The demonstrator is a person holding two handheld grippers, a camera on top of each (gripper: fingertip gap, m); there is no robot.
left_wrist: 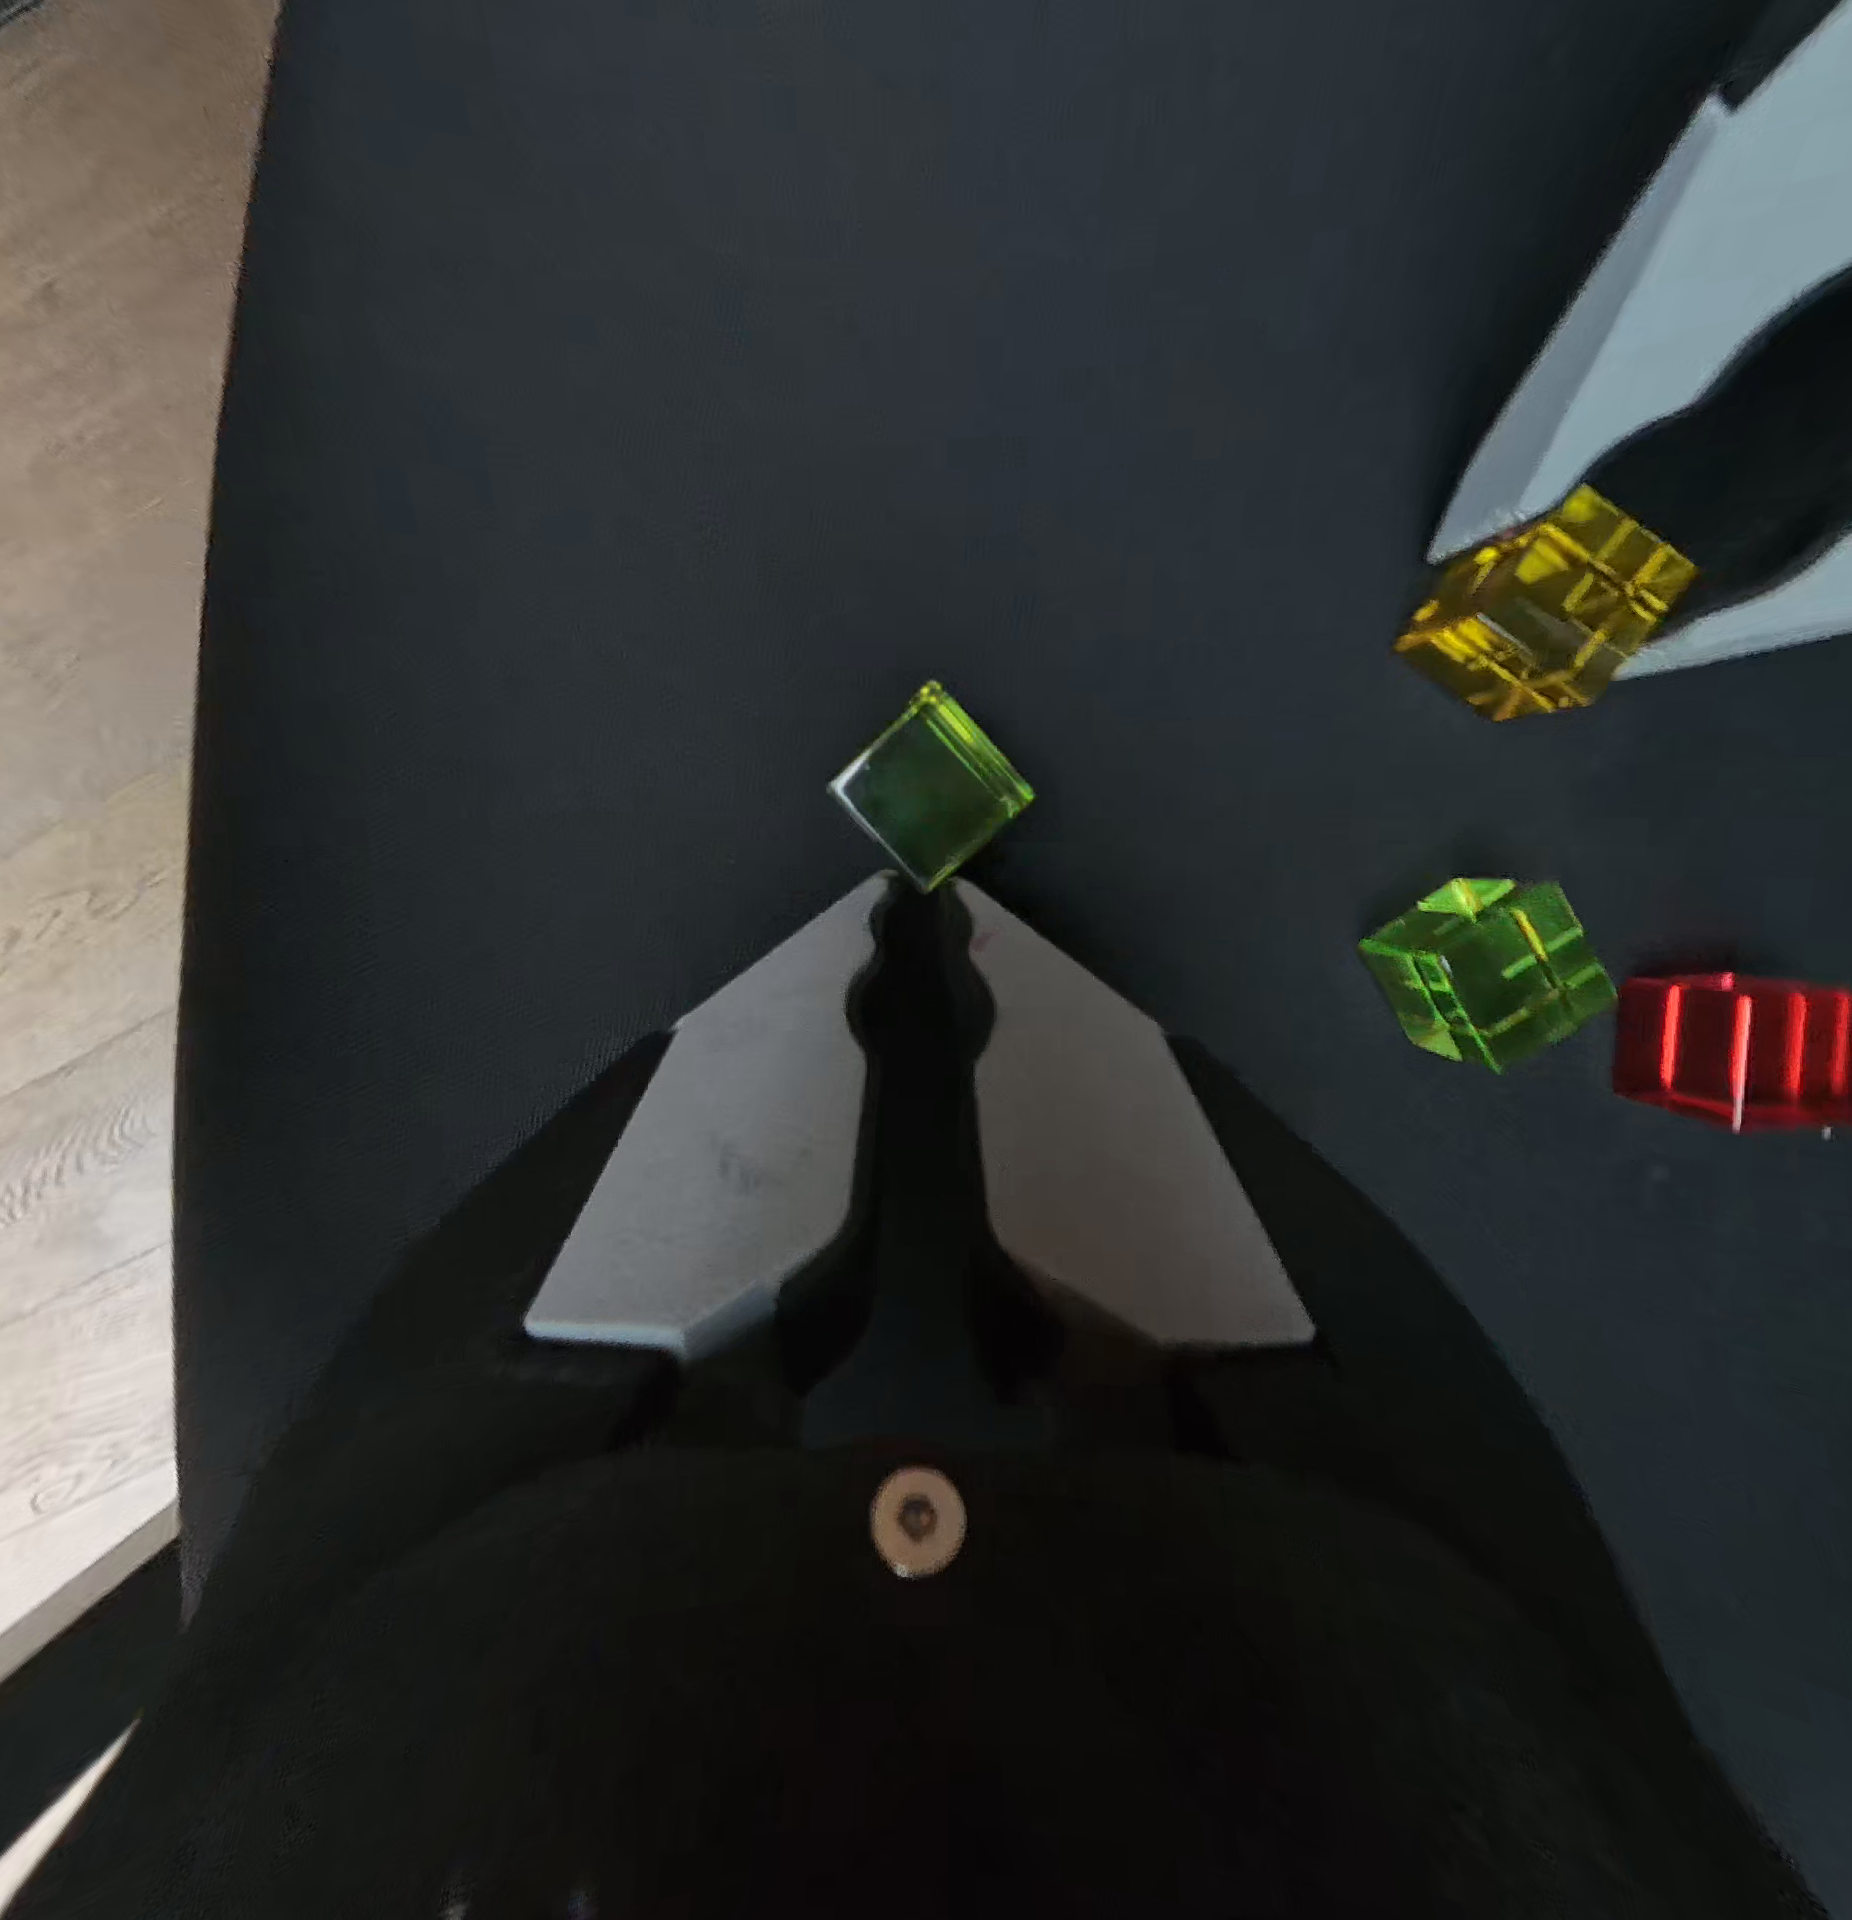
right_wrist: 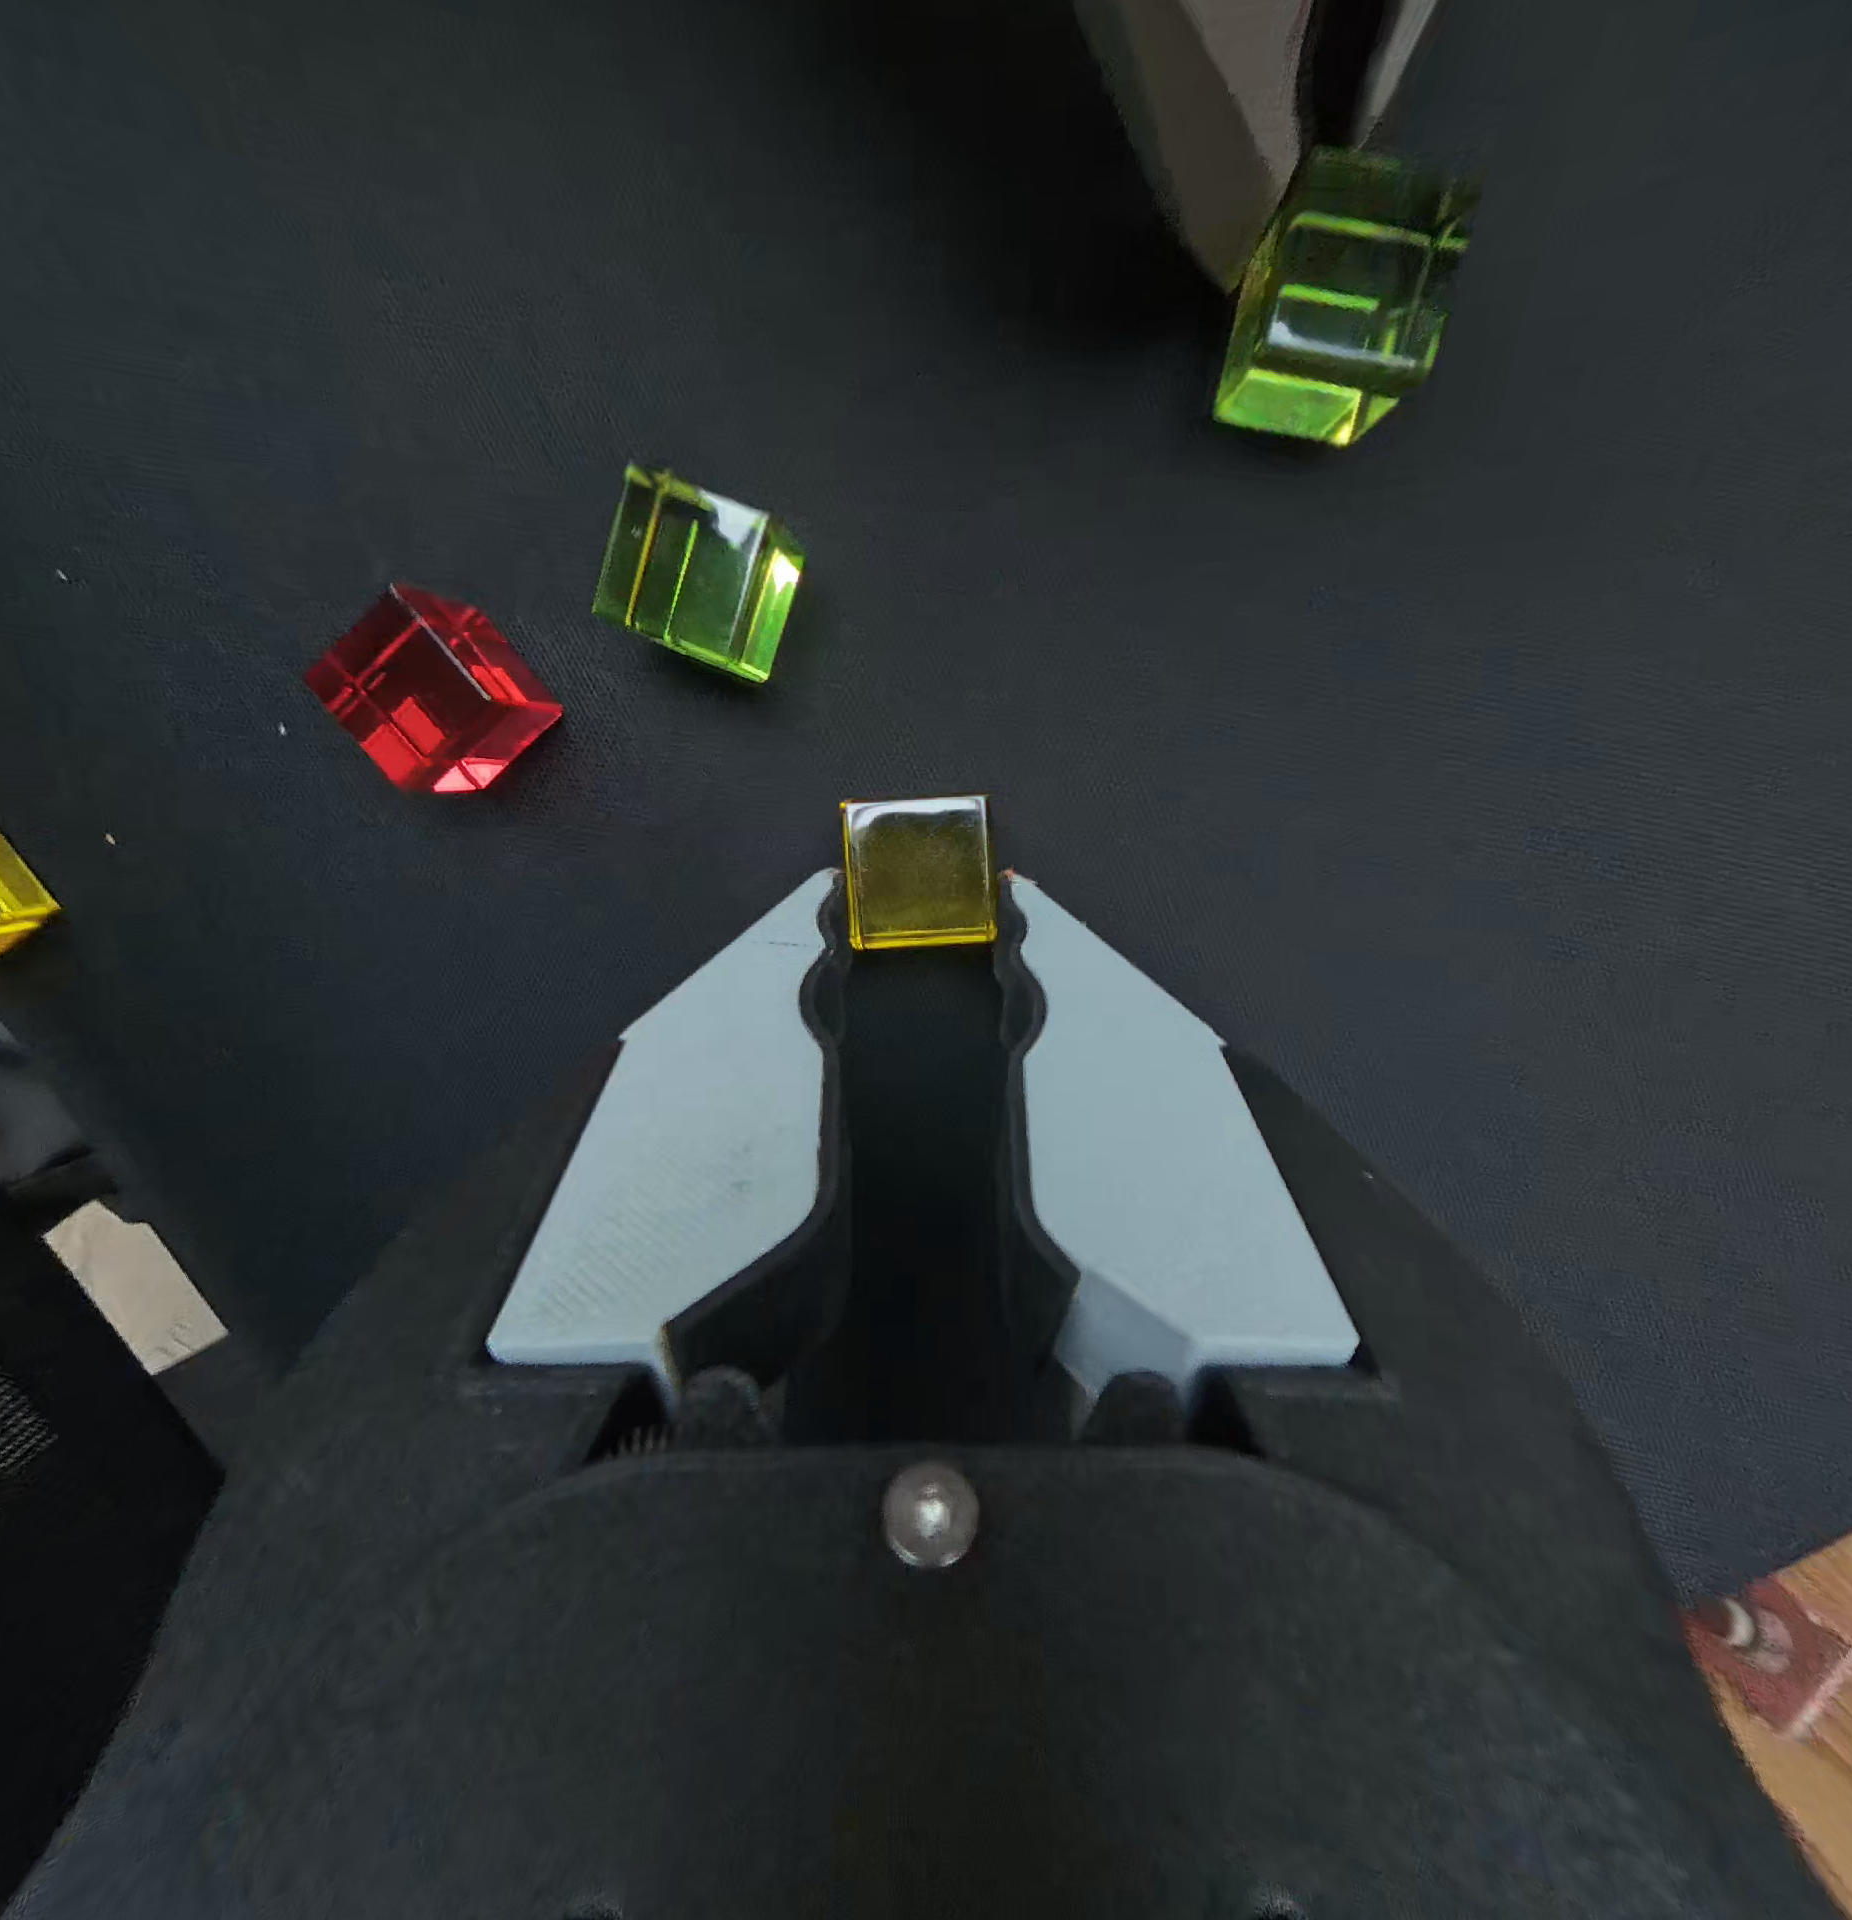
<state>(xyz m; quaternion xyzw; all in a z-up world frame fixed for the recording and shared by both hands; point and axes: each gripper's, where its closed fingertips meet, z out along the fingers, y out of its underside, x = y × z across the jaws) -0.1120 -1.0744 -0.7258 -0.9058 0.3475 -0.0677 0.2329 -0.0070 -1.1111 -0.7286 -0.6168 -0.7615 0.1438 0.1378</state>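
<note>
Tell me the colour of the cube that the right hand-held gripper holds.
Yellow cube, transparent; the right wrist view shows it best.

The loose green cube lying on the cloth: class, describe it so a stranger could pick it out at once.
Start from the dark cloth that covers the table, then find the red cube lying on it. The loose green cube lies right beside the red one, apart from it. Unlike the other green cube, held by the left gripper, no gripper touches it.

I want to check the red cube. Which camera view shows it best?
The right wrist view: the red cube lies whole and sharp on the dark cloth. In the left wrist view it sits near the right edge, smaller and slightly blurred.
</note>
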